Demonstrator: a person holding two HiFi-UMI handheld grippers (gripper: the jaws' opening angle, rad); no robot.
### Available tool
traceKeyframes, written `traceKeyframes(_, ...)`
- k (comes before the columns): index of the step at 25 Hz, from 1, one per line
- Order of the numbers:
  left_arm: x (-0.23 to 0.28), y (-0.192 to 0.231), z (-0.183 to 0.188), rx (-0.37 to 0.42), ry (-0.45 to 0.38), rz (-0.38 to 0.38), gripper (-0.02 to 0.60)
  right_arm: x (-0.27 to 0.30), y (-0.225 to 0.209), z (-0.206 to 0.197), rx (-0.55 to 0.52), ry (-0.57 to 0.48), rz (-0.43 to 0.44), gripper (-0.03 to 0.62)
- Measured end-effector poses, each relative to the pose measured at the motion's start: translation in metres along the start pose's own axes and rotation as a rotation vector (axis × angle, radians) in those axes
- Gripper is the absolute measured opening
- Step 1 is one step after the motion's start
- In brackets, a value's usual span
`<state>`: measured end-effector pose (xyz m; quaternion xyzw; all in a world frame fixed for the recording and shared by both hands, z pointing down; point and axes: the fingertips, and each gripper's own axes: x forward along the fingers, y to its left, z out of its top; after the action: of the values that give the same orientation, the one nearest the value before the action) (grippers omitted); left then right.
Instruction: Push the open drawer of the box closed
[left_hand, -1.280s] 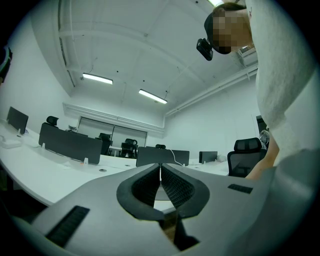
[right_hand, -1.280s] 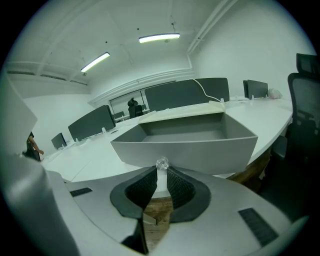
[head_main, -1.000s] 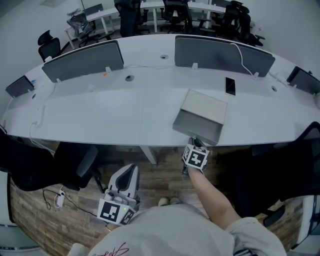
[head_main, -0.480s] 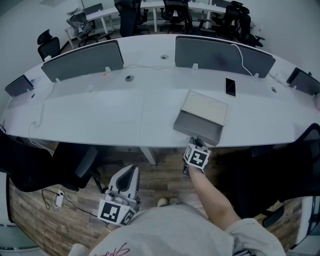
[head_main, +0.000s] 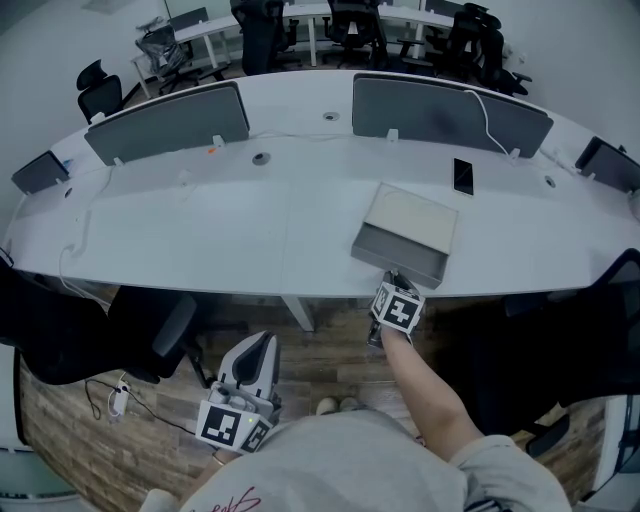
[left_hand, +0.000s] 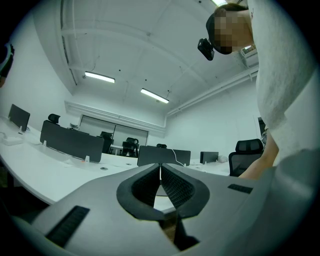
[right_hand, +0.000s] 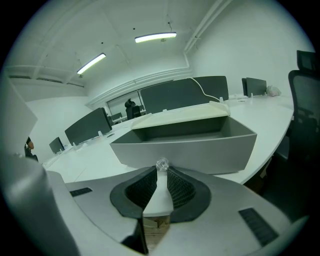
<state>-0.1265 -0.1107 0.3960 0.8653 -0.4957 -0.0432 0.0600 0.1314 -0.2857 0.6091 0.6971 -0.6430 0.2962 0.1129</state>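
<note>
Hanging low at my left, under the desk's (head_main: 200, 230) front edge, my left gripper (head_main: 258, 346) has its jaws pressed together, empty. Bare desktop lies wide beside the box (head_main: 415, 215). Its open drawer (head_main: 395, 255) reaches almost to that edge, where my right gripper (head_main: 391, 282), jaws together, sits right at the drawer's small clear knob (right_hand: 161, 165).

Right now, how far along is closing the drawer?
Done: nothing yet; the drawer stands well out of the box, its inside open. In hand: the right gripper is at the drawer's front, jaws pinched on the small clear knob. Left to do: push the drawer fully in. The left gripper hangs low, shut and empty.
</note>
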Motion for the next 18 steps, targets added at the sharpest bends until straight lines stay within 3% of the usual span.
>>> traceKeyframes(18,0.0070,0.0020,0.0019,0.003,-0.002,0.005,0.018,0.0057,-0.0014,0.0036,0.006,-0.002,0.003,0.071)
